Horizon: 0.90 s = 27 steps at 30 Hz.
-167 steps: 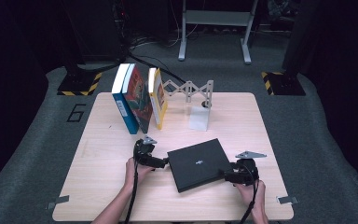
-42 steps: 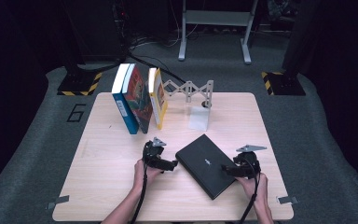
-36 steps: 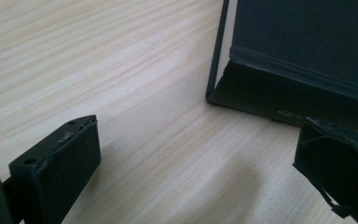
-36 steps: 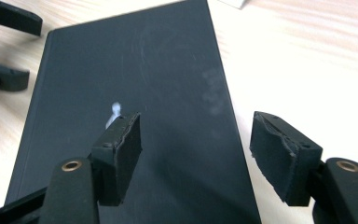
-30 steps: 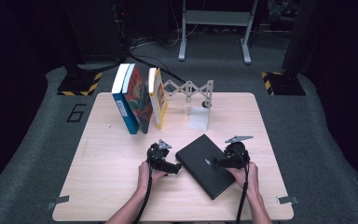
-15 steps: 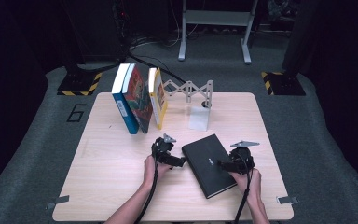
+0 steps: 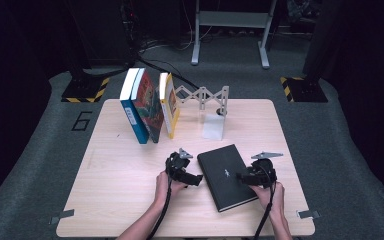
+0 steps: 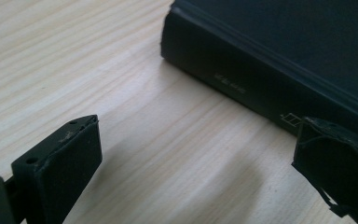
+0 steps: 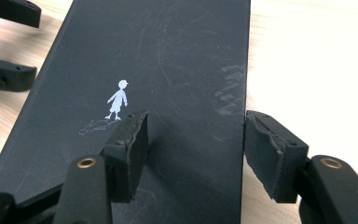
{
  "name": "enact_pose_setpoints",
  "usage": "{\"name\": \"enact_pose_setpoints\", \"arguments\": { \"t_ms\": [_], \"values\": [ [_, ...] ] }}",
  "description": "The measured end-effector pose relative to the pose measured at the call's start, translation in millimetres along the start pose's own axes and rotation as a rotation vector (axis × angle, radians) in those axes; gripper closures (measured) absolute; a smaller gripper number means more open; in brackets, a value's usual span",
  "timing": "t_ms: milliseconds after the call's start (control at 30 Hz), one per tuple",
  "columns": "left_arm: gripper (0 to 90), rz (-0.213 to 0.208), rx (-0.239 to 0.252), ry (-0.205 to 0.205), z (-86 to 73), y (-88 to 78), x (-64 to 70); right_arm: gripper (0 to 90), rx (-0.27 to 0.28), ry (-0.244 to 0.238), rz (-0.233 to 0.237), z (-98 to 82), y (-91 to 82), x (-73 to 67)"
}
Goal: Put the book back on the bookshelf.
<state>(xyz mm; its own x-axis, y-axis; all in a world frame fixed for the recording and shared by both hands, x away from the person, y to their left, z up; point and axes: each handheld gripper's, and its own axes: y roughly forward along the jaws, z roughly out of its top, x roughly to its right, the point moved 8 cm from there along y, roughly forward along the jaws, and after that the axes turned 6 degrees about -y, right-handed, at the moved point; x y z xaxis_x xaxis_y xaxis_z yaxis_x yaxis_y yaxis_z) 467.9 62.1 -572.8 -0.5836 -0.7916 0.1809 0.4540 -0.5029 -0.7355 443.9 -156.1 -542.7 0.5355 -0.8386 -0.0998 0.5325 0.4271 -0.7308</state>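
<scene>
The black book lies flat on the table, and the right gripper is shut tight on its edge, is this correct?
Not quite. The black book does lie flat on the table, but the right gripper is open: the right gripper view shows one jaw over the cover, the other off its edge, a gap between.

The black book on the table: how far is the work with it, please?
Three books already stand beside the folding rack. The black book lies flat on the table. The left gripper is open at its spine; the right gripper is open over its opposite edge. Gripping and standing it probably remain.
</scene>
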Motion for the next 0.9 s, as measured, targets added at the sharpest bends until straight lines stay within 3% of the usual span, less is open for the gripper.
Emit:
{"name": "enact_pose_setpoints", "arguments": {
  "t_ms": [200, 233, 300, 567, 767, 900],
  "values": [
    [0.2, 0.005, -0.009, -0.003, 0.7, 4.4, -0.8, 42.6, -0.006, 0.005, -0.007, -3.7, -4.4, -0.5],
    [0.2, 0.004, -0.006, -0.008, 1.6, 5.8, -0.9, 42.6, -0.011, 0.027, -0.012, -4.6, -5.5, -1.7],
    [0.2, 0.013, -0.007, -0.005, 5.1, 8.4, -0.7, 42.5, -0.004, 0.015, -0.020, -5.2, -6.0, 0.2],
    [0.4, 0.020, -0.018, -0.019, 18.0, 19.8, 2.1, 42.5, -0.001, 0.048, -0.048, -10.4, -11.8, 5.3],
    [0.4, 0.000, -0.011, -0.046, 25.8, 28.9, 4.7, 42.8, -0.001, 0.054, -0.069, -14.8, -17.3, 10.1],
    [0.3, -0.027, -0.013, -0.042, 23.4, 25.3, 8.1, 42.8, -0.007, 0.075, -0.068, -14.5, -17.7, 9.1]
  ]
}}
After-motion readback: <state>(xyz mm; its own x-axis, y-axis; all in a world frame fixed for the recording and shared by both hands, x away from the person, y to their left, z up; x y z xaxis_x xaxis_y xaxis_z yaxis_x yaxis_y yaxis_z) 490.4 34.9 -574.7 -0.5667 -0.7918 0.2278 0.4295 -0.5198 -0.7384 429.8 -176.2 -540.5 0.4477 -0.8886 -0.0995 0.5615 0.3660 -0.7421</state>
